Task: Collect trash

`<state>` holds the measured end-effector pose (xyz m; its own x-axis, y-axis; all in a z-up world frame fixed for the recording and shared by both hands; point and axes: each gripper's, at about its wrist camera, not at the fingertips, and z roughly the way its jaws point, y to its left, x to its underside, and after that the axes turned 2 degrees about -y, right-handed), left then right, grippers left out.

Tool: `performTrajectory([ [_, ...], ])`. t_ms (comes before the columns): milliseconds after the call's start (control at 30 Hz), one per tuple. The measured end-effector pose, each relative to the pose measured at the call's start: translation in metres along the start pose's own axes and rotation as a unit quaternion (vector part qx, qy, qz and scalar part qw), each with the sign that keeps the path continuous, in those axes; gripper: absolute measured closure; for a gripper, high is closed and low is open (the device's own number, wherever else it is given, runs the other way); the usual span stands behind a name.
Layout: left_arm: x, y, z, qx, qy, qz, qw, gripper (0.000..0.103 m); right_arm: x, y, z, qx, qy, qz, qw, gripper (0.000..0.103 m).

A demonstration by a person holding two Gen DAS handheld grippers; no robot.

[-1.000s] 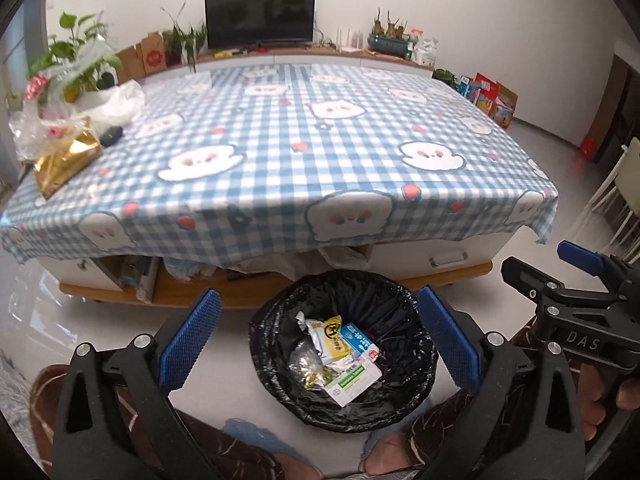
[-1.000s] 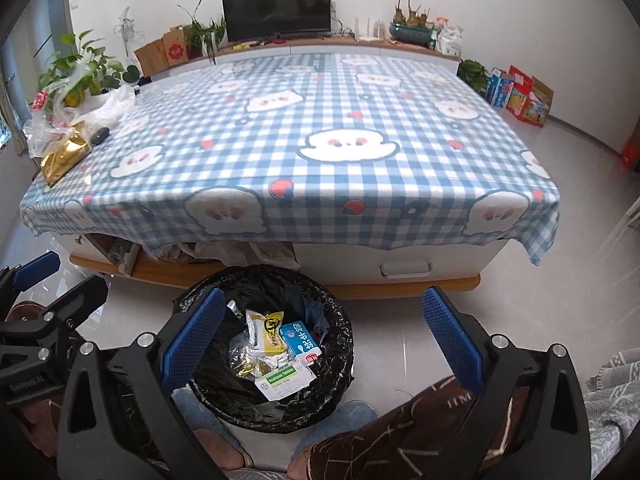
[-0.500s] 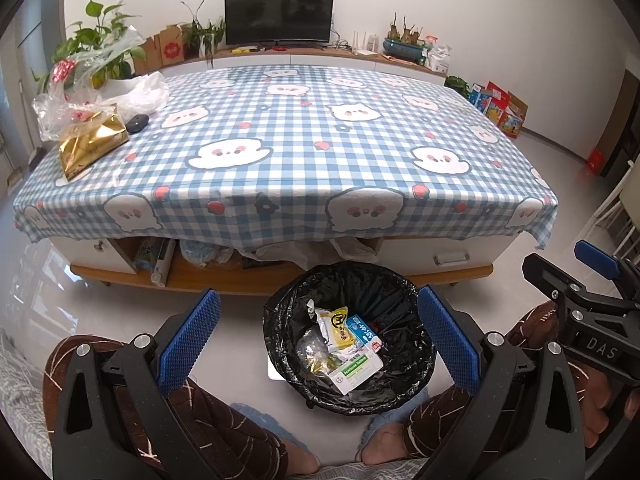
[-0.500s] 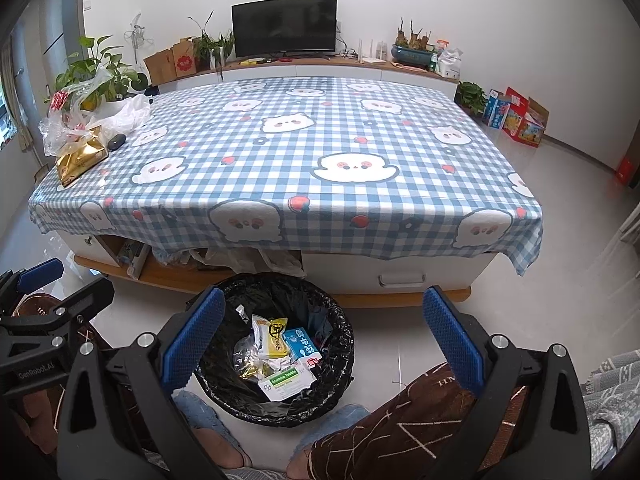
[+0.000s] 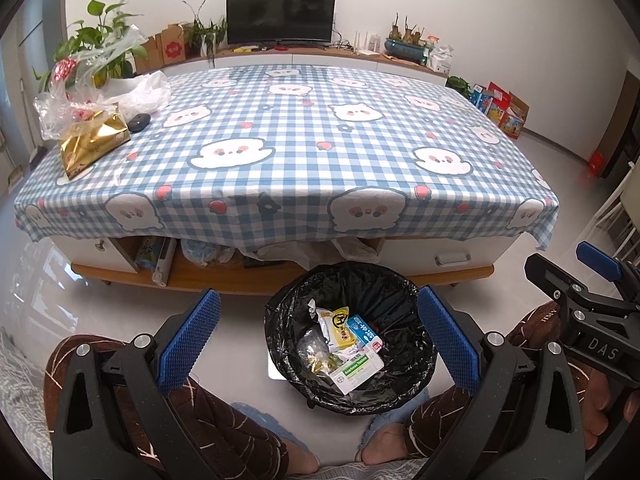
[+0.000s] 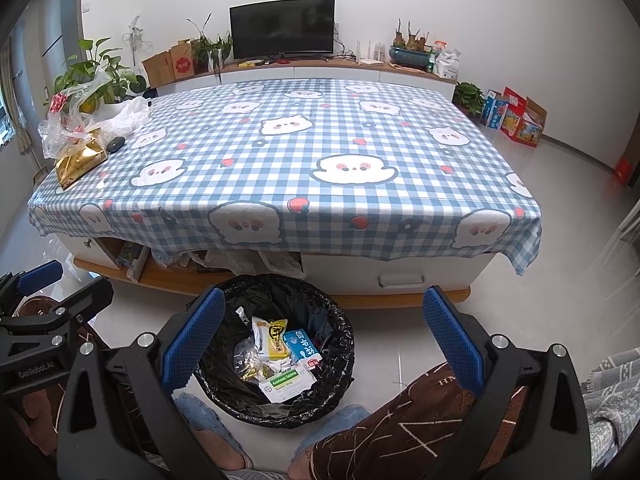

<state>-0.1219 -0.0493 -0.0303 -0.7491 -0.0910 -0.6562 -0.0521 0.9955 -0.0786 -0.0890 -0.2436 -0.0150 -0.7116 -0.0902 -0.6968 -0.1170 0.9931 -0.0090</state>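
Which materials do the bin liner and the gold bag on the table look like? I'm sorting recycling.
The bin liner looks like thin black plastic film: glossy and crinkled. The gold bag looks like metallic foil or foil-coated plastic: shiny, with creased reflective folds; which one cannot be told.

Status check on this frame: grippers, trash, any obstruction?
Left gripper open, empty. Right gripper open, empty. Wrappers sit in the trash bin. Nothing in the way.
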Motion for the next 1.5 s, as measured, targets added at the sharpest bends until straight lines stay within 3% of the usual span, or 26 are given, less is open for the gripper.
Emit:
performTrajectory([
  [1500, -0.0002, -0.0066, -0.0018, -0.009, -0.016, 0.018, 0.9997, 0.006, 0.0014, 0.0000, 0.0024, -0.001, 0.003, 0.003, 1.000, 0.008],
])
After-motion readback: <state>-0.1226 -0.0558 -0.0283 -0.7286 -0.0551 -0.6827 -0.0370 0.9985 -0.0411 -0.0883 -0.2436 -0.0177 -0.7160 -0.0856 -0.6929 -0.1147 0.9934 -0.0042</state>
